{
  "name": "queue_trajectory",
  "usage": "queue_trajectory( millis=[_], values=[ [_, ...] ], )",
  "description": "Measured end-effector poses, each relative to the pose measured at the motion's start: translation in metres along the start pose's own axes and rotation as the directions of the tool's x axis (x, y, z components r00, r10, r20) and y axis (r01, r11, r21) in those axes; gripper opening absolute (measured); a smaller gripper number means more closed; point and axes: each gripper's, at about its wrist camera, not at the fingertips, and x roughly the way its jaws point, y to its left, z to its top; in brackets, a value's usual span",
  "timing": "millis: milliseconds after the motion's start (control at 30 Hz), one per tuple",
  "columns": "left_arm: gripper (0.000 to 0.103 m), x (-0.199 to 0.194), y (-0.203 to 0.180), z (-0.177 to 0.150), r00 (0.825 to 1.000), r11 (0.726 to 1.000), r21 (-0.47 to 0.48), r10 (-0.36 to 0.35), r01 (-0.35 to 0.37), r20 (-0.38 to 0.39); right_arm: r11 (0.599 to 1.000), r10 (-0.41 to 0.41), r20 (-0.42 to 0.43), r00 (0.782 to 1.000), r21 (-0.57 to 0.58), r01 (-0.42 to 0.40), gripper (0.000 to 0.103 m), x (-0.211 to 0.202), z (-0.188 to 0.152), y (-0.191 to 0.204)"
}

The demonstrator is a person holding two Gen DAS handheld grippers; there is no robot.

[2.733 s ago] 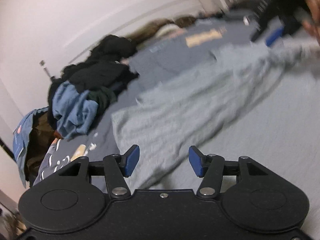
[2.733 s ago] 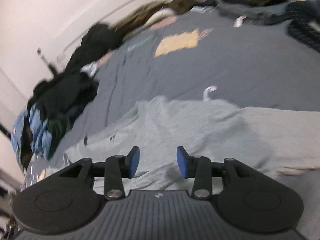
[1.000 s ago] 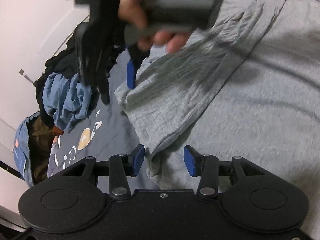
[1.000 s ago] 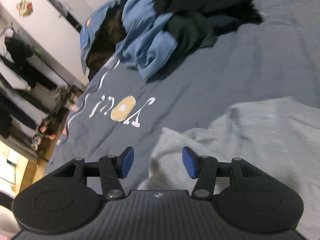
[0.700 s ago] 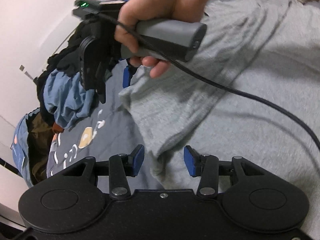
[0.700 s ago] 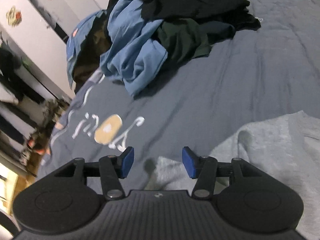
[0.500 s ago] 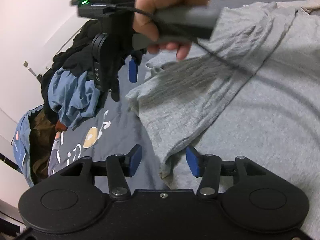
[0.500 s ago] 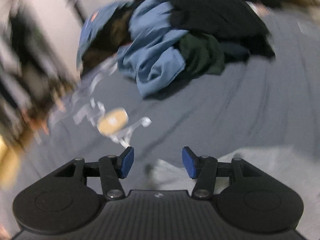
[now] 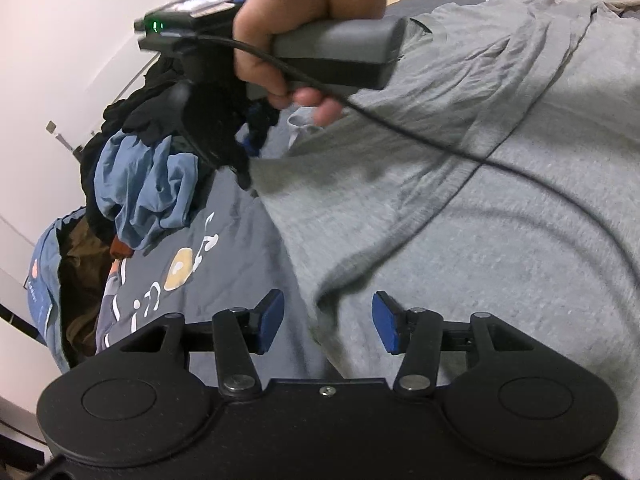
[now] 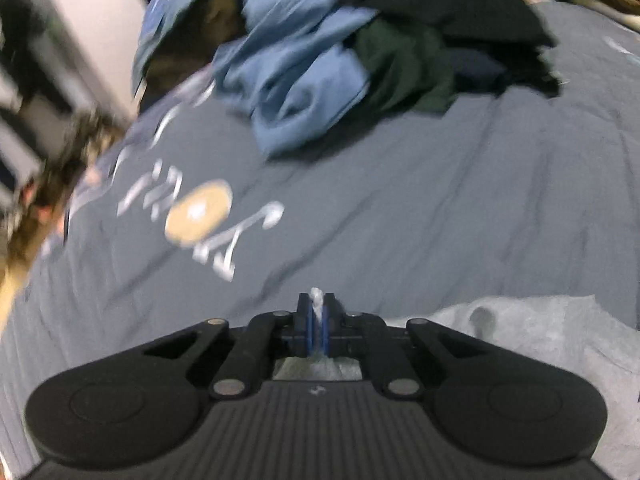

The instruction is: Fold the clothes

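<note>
A grey T-shirt (image 9: pixel 460 200) lies spread on the dark blue bedcover (image 9: pixel 224 280). My left gripper (image 9: pixel 326 322) is open, its blue pads either side of the shirt's near corner edge, low over the bed. My right gripper (image 10: pixel 318 320) is shut on a pinch of the grey T-shirt (image 10: pixel 532 340), whose fabric pokes up between the pads. In the left wrist view the right gripper (image 9: pixel 252 136) is seen held by a hand at the shirt's far corner, lifting that edge, with its cable trailing across the shirt.
A pile of blue, black and dark green clothes (image 9: pixel 140 176) sits at the far left of the bed, also in the right wrist view (image 10: pixel 360 48). The bedcover has a white and tan print (image 10: pixel 200 212). A white wall (image 9: pixel 80 40) is behind.
My right gripper has closed on the shirt's far corner and lifted it slightly. My left gripper stays open at the near corner, barely moved.
</note>
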Motion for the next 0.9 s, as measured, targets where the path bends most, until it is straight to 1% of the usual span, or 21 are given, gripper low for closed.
queue_trajectory(
  millis=[67, 167, 200, 267, 300, 333, 367, 400, 433, 467, 500, 533, 567, 633, 667, 767, 833, 900],
  values=[
    [0.049, 0.0, 0.0, 0.0, 1.0, 1.0, -0.006, -0.001, 0.001, 0.003, 0.997, 0.003, 0.05, 0.999, 0.076, -0.007, 0.004, -0.004, 0.003, -0.006],
    [0.049, 0.002, 0.0, -0.001, 1.0, 1.0, -0.007, 0.009, -0.009, 0.005, 0.995, -0.006, 0.013, 1.0, 0.104, 0.005, 0.006, 0.006, 0.005, -0.007],
    [0.049, 0.003, -0.001, -0.001, 1.0, 1.0, -0.002, 0.025, -0.025, 0.012, 0.995, 0.011, -0.039, 0.999, 0.101, -0.007, 0.008, 0.013, 0.004, -0.005],
    [0.049, 0.005, -0.004, -0.002, 0.997, 0.998, 0.003, 0.07, -0.07, 0.03, 0.999, -0.03, -0.02, 0.999, 0.028, 0.03, 0.01, 0.013, 0.001, 0.007],
    [0.049, 0.006, -0.006, -0.002, 0.995, 0.996, 0.002, 0.089, -0.089, 0.049, 0.999, -0.049, -0.009, 0.999, -0.008, 0.049, 0.014, 0.013, -0.001, 0.013],
    [0.049, 0.007, -0.008, -0.002, 0.993, 0.995, 0.004, 0.1, -0.1, 0.07, 0.998, -0.052, 0.006, 0.999, -0.019, 0.052, 0.016, 0.011, 0.0, 0.015],
    [0.046, 0.009, -0.012, -0.003, 0.99, 0.994, 0.013, 0.111, -0.112, 0.084, 0.998, -0.055, 0.022, 0.998, -0.03, 0.056, 0.02, 0.009, 0.0, 0.017],
    [0.039, 0.011, -0.016, -0.004, 0.989, 0.991, 0.04, 0.123, -0.127, 0.087, 0.998, -0.055, 0.051, 0.997, -0.031, 0.057, 0.025, 0.005, 0.002, 0.017],
    [0.034, 0.014, -0.021, -0.004, 0.987, 0.988, 0.067, 0.135, -0.141, 0.09, 0.997, -0.06, 0.061, 0.996, -0.036, 0.062, 0.027, 0.003, 0.003, 0.017],
    [0.021, 0.016, -0.025, -0.004, 0.985, 0.984, 0.093, 0.145, -0.154, 0.093, 0.998, -0.056, 0.062, 0.996, -0.037, 0.059, 0.028, 0.003, 0.005, 0.016],
    [0.006, 0.018, -0.027, -0.005, 0.988, 0.985, 0.101, 0.13, -0.138, 0.083, 0.998, -0.053, 0.064, 0.997, -0.039, 0.056, 0.028, 0.002, 0.007, 0.015],
    [0.004, 0.019, -0.028, -0.006, 0.991, 0.987, 0.108, 0.114, -0.122, 0.073, 0.997, -0.056, 0.057, 0.997, -0.047, 0.058, 0.028, 0.003, 0.008, 0.015],
    [0.003, 0.019, -0.028, -0.007, 0.993, 0.987, 0.118, 0.101, -0.108, 0.064, 0.997, -0.058, 0.05, 0.997, -0.056, 0.061, 0.027, 0.004, 0.009, 0.015],
    [0.003, 0.015, -0.022, -0.006, 0.996, 0.989, 0.124, 0.074, -0.078, 0.041, 0.993, -0.07, 0.043, 0.997, -0.087, 0.074, 0.011, 0.008, 0.006, 0.017],
    [0.003, 0.013, -0.02, -0.006, 0.998, 0.99, 0.126, 0.06, -0.064, 0.03, 0.991, -0.079, 0.037, 0.996, -0.103, 0.082, 0.0, 0.01, 0.004, 0.019],
    [0.003, 0.006, -0.013, -0.005, 1.0, 0.993, 0.112, 0.028, -0.029, 0.011, 0.985, -0.105, 0.044, 0.994, -0.136, 0.11, 0.0, 0.015, -0.001, 0.024],
    [0.003, 0.006, -0.013, -0.006, 1.0, 0.994, 0.111, 0.009, -0.009, 0.004, 0.985, -0.115, 0.051, 0.992, -0.126, 0.121, 0.0, 0.017, -0.003, 0.022],
    [0.004, 0.007, -0.014, -0.009, 1.0, 0.993, 0.114, -0.01, 0.012, -0.022, 0.986, -0.115, 0.052, 0.992, -0.112, 0.12, 0.0, 0.019, -0.003, 0.018]
  ],
)
